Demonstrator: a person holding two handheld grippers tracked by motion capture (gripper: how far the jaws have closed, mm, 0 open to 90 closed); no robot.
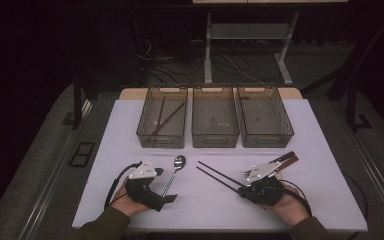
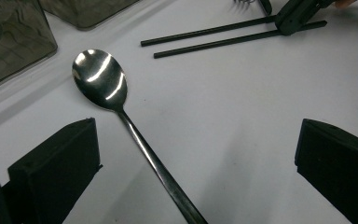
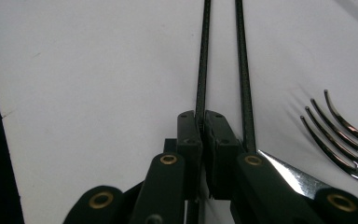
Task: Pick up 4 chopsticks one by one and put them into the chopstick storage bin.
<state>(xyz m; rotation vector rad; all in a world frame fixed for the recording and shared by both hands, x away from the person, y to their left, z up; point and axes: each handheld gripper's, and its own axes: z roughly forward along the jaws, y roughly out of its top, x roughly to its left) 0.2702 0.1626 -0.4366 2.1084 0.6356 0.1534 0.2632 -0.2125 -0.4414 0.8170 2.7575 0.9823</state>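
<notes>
**Right claw pinches one chopstick, left claw open over the spoon**

White counter, dark room behind it, three smoky plastic bins in a row at the far edge.

One chopstick [image 3: 202, 56] is clamped between the jaws of the right claw [image 3: 202, 122], which are pressed together on its near end; the stick runs straight ahead from the tips across the counter [image 3: 98, 70]. No earlier picture bears out any motion, so only the grip is told: tight, with the stick in it. The second chopstick [image 3: 243, 70] lies just beside the claw's outer jaw, free of the grip and nearly parallel to the first. Further to that side a knife blade [image 3: 289, 175] passes under the claw's body, and fork tines [image 3: 335, 128] lie just beyond it. From the high view the right claw [image 1: 243, 192] sits in the person's hand near the front edge, both chopsticks [image 1: 217, 176] pointing away from it toward the left claw.

The left claw [image 2: 196, 163] stands wide open, gripping nothing. The spoon [image 2: 121, 100] lies on the counter between its jaws, handle toward the claw, bowl ahead, touching neither jaw.

Beyond both claws stand the bins: the left bin [image 1: 150, 134] has two dark sticks in it, and the middle bin [image 1: 215, 137] and right bin [image 1: 267, 137] look bare.
</notes>
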